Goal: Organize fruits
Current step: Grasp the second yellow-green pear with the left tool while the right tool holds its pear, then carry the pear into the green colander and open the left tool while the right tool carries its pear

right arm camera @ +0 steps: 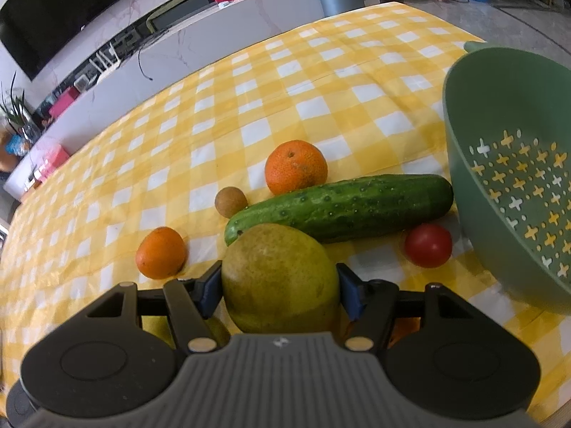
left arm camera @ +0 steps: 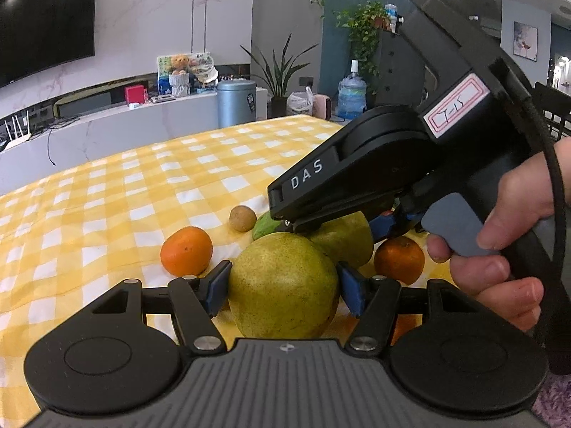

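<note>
Gripping a yellow-green pear (left arm camera: 283,287) on both sides, my left gripper (left arm camera: 283,285) has its blue pads (left arm camera: 217,285) pressed against the fruit's flanks, so those tongs are clamped on it just above the yellow-and-white checked tablecloth (left arm camera: 107,196). From the left wrist view I see my right gripper (left arm camera: 371,224) reaching in from the right, held in a bare hand (left arm camera: 499,249), its tips closed on a second pear (left arm camera: 342,239) directly behind the first one. The right wrist view confirms this: the right gripper (right arm camera: 280,287) has its blue pads (right arm camera: 210,287) tight against that second pear (right arm camera: 280,280), clamped as well. Around the two pears the rest of the produce lies toward the table's near right part. A small orange (right arm camera: 162,252) sits just left of the held pear, a brown round fruit (right arm camera: 231,202) lies beyond it, and a larger orange (right arm camera: 296,167) rests further back, touching or nearly touching a cucumber (right arm camera: 342,208) that lies across the cloth. A red tomato (right arm camera: 428,245) sits just in front of the cucumber's right end, next to a green perforated colander (right arm camera: 499,114) at the table's right edge. The far left stretch of the cloth shows only its checks. Beyond the far edge stands a white counter (left arm camera: 107,121) with a grey bin (left arm camera: 236,103) beside it.
</note>
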A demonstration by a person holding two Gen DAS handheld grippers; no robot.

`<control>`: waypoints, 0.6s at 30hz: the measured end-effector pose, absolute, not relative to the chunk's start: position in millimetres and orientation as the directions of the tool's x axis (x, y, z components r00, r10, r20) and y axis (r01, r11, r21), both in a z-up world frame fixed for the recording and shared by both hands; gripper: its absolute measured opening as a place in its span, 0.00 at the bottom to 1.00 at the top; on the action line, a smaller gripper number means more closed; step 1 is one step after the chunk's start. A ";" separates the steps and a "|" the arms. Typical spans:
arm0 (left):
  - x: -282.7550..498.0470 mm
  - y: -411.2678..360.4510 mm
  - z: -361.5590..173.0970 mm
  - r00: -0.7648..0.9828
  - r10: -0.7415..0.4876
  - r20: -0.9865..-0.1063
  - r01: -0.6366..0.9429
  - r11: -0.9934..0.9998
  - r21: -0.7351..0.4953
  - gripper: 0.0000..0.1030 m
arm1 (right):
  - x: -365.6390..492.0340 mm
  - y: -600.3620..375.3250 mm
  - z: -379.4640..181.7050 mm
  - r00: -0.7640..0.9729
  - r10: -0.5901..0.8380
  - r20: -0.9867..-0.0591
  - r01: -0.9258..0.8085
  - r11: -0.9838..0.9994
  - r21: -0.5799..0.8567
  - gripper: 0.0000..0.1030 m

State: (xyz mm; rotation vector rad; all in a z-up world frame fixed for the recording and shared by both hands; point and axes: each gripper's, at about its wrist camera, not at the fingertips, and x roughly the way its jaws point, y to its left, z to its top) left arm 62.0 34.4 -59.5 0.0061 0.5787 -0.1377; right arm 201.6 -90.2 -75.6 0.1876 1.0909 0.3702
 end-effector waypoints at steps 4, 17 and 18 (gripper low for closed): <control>60.3 39.2 -57.9 0.833 -0.139 -0.536 0.130 0.990 -0.054 0.70 | 201.5 -97.0 -74.2 0.407 0.412 -0.815 -0.174 0.911 0.374 0.60; 56.9 56.5 -34.7 0.860 -0.133 -0.493 0.074 0.988 -0.136 0.70 | 183.7 -107.7 -42.3 0.482 0.525 -0.701 -0.229 0.848 0.478 0.60; 56.0 57.1 -30.3 0.866 -0.127 -0.484 0.069 0.988 -0.137 0.70 | 181.5 -109.4 -37.4 0.492 0.530 -0.691 -0.236 0.845 0.479 0.60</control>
